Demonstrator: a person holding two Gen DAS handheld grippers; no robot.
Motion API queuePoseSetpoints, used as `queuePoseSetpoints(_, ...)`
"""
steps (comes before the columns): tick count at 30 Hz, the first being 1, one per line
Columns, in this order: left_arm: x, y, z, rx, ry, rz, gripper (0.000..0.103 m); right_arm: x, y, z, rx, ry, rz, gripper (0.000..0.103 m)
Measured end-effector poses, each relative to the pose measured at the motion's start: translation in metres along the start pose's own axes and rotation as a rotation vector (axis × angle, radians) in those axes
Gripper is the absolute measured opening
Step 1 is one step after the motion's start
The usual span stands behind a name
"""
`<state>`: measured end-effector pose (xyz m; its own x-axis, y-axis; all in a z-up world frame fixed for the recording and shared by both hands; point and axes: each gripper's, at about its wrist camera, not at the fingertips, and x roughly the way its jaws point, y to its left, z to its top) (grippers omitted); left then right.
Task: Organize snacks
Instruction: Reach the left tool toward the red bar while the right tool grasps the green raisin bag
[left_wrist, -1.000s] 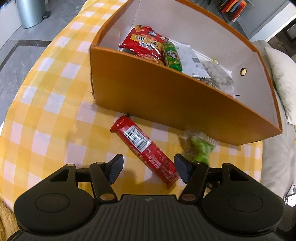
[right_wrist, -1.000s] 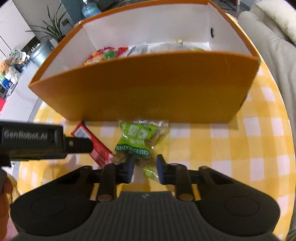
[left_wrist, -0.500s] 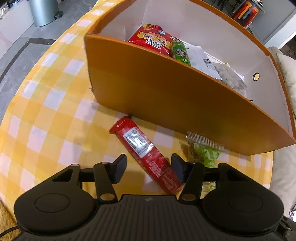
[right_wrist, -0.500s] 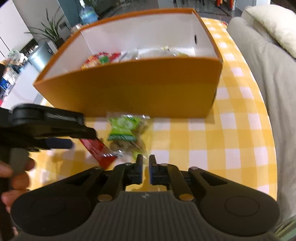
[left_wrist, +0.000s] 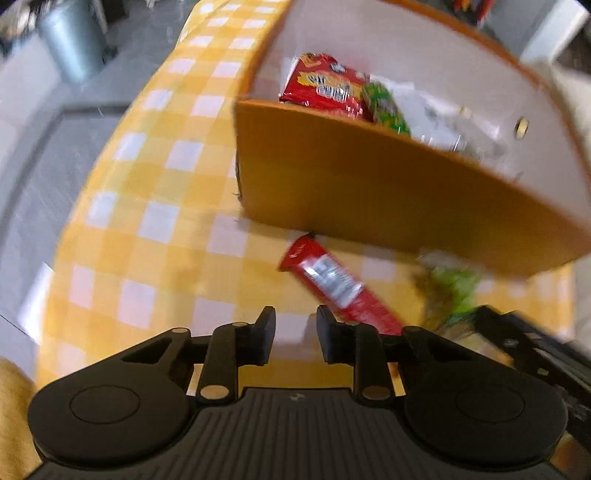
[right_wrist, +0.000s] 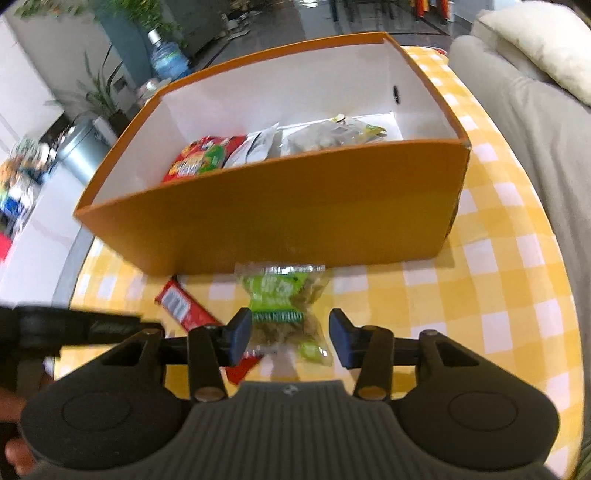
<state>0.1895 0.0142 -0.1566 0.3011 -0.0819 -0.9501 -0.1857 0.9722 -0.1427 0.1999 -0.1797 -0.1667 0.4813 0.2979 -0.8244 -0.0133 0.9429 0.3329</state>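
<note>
An orange box (right_wrist: 295, 218) with white inner walls holds several snack packs, a red bag (right_wrist: 201, 158) among them. It also shows in the left wrist view (left_wrist: 388, 192). A green raisin pack (right_wrist: 282, 306) lies on the yellow checked cloth in front of the box, between the open fingers of my right gripper (right_wrist: 290, 341). A red snack bar (left_wrist: 332, 286) lies beside it, just ahead and right of my left gripper (left_wrist: 293, 338), whose jaws stand narrowly apart and empty. The bar also shows in the right wrist view (right_wrist: 183, 306).
The round table's edge (left_wrist: 70, 221) curves close on the left. A grey sofa with a cream pillow (right_wrist: 535, 55) stands to the right. A metal bin (left_wrist: 74, 44), plants and a water bottle (right_wrist: 168, 61) stand on the floor beyond.
My right gripper has opened from nearly shut and now straddles the green pack. My left gripper has narrowed and shifted left, so the red bar lies off its right finger.
</note>
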Motion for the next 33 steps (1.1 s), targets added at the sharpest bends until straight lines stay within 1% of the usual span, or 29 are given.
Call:
queuePoseSetpoints(2,0.000,0.004,0.002,-0.069,-0.001,-0.061,0.040,0.007,-0.003,0.005,0.035,0.012,0.019,0.044)
queuePoseSetpoints(3,0.002,0.002,0.002,-0.089,-0.009,-0.082,0.050,0.012,-0.004,0.006,0.043,0.022,0.028,0.044)
queuePoseSetpoints(4,0.003,-0.001,0.003,-0.102,-0.020,-0.100,0.056,0.017,-0.003,0.008,0.049,0.035,0.040,0.044)
queuePoseSetpoints(6,0.005,-0.005,0.003,-0.114,-0.033,-0.111,0.060,0.026,-0.003,0.009,0.055,0.068,0.055,0.044)
queuePoseSetpoints(9,0.011,-0.012,0.005,-0.128,-0.020,-0.118,0.060,0.030,-0.004,0.006,0.057,0.070,0.051,0.043)
queuePoseSetpoints(10,0.014,-0.014,0.006,-0.130,-0.011,-0.111,0.060,0.030,-0.004,0.005,0.052,0.071,0.054,0.038)
queuePoseSetpoints(11,0.017,-0.018,0.007,-0.127,-0.004,-0.098,0.060,0.029,-0.005,0.005,0.042,0.074,0.053,0.037)
queuePoseSetpoints(12,0.016,-0.018,0.007,-0.123,-0.001,-0.085,0.060,0.026,-0.005,0.004,0.035,0.075,0.047,0.032)
queuePoseSetpoints(14,0.020,-0.022,0.006,-0.119,0.009,-0.042,0.060,0.021,-0.004,0.002,0.007,0.079,0.007,0.030)
queuePoseSetpoints(17,0.024,-0.028,0.006,-0.109,0.012,-0.020,0.060,0.009,-0.001,-0.004,-0.063,0.080,-0.092,0.029)
queuePoseSetpoints(18,0.025,-0.031,0.006,-0.094,0.012,-0.009,0.060,0.006,-0.001,-0.006,-0.082,0.083,-0.125,0.028)
queuePoseSetpoints(21,0.028,-0.041,0.004,-0.037,0.012,0.008,0.050,-0.003,-0.002,-0.014,-0.128,0.100,-0.193,0.028)
queuePoseSetpoints(24,0.027,-0.047,0.002,0.022,0.006,0.021,0.049,-0.007,-0.006,-0.019,-0.131,0.106,-0.216,0.028)
queuePoseSetpoints(26,0.026,-0.050,0.001,0.074,0.011,0.029,0.045,-0.008,-0.010,-0.021,-0.120,0.107,-0.209,0.029)
queuePoseSetpoints(27,0.026,-0.052,0.001,0.106,0.017,0.031,0.042,-0.007,-0.012,-0.021,-0.114,0.104,-0.202,0.029)
queuePoseSetpoints(28,0.026,-0.054,0.000,0.160,0.030,0.032,0.037,-0.007,-0.014,-0.021,-0.107,0.097,-0.194,0.029)
queuePoseSetpoints(31,0.026,-0.061,-0.005,0.301,0.072,0.032,0.035,-0.011,-0.024,-0.023,-0.088,0.081,-0.163,0.032)
queuePoseSetpoints(33,0.025,-0.065,-0.012,0.404,0.094,0.035,0.034,-0.012,-0.030,-0.024,-0.057,0.072,-0.126,0.033)
